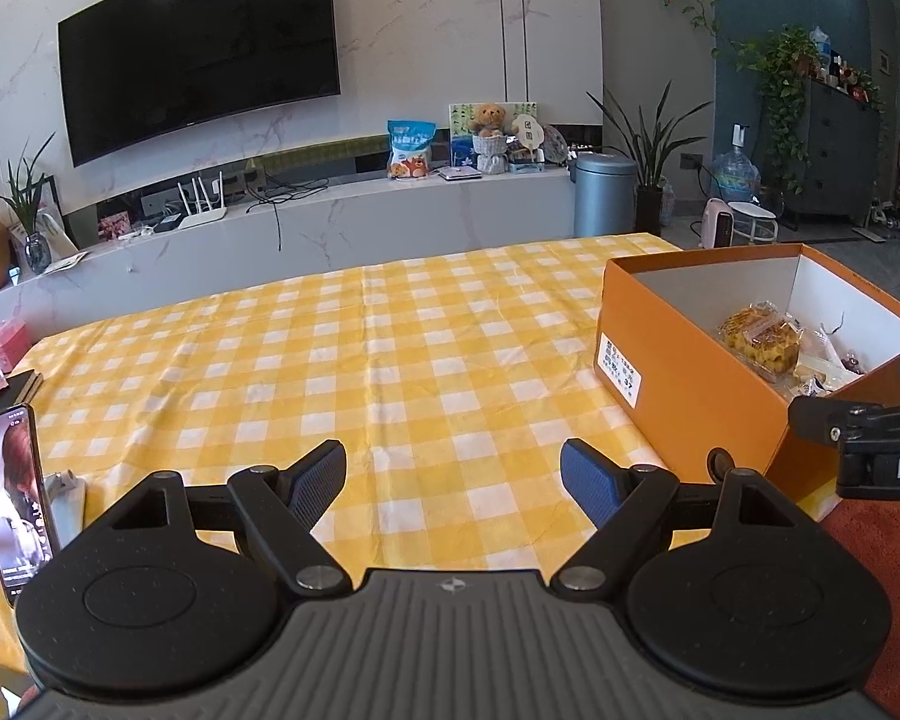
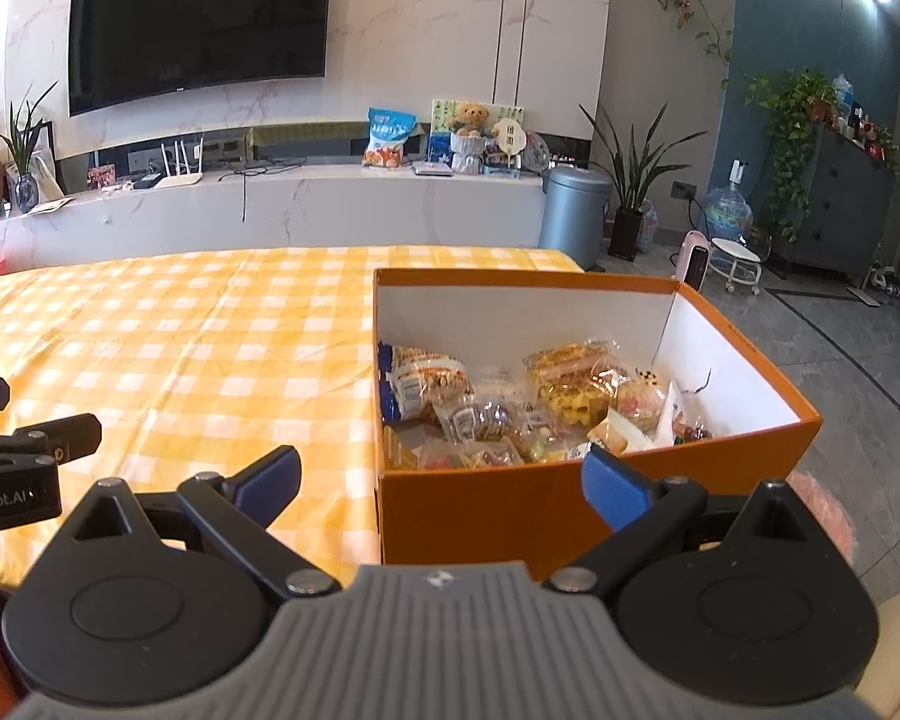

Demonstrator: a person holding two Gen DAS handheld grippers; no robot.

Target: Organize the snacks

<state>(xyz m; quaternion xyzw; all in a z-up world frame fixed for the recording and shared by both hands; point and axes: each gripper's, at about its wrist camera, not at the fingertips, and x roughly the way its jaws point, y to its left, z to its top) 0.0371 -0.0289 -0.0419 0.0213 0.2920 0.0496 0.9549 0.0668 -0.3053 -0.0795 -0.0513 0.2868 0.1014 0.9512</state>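
Your left gripper (image 1: 453, 483) and right gripper (image 2: 444, 483) both gape wide, empty. Only your right view shows the snacks (image 2: 510, 408) filling the orange box (image 2: 480, 510); only left shows the phone (image 1: 15, 492).

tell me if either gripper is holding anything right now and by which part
Nothing is held. The left gripper and the right gripper both stand open and empty. The snacks lie in the orange box.

"37" on the orange box (image 1: 696, 396) label; "Robot.AI" on the left claw (image 2: 6, 501) body.
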